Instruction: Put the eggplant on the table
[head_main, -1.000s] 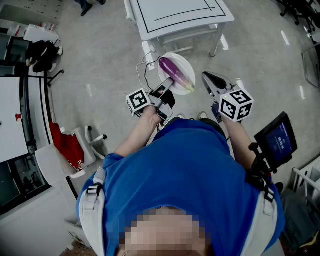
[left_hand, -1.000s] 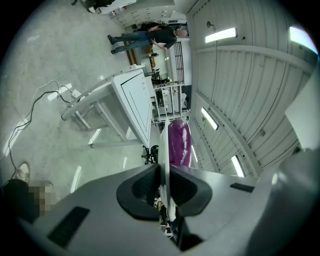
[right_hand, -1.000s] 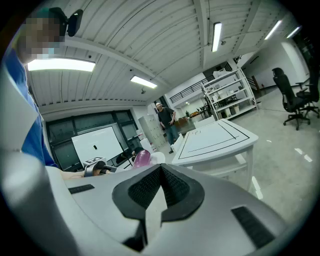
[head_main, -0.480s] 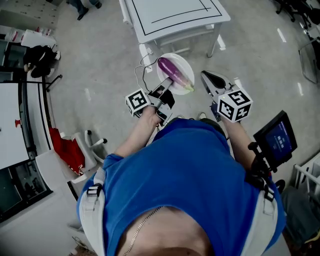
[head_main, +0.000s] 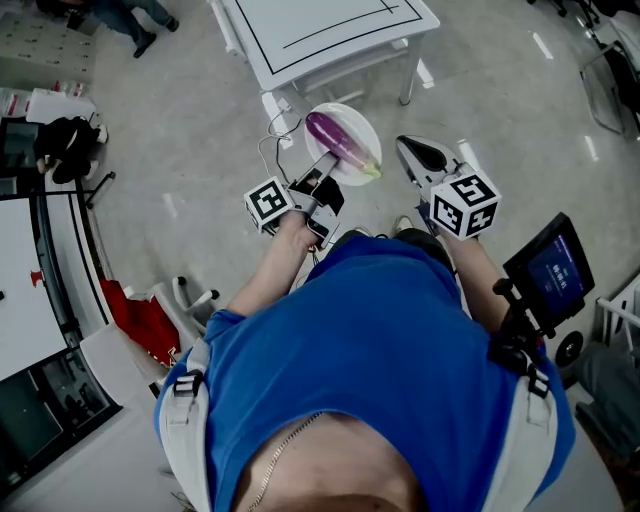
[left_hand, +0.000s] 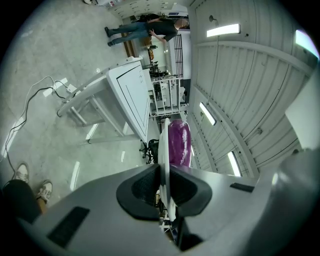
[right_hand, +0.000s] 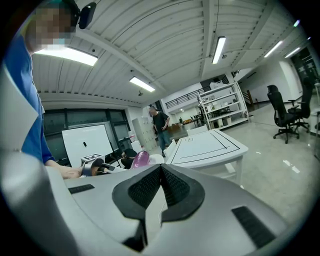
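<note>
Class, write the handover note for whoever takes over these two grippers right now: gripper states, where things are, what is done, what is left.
The left gripper is shut on the rim of the white plate, holding it in the air above the floor.
The right gripper is shut and empty, beside the plate.
The eggplant lies on the plate.
The table stands just ahead.
Done: plate and eggplant are in hand.
Left: reach the table and get the eggplant onto it.
</note>
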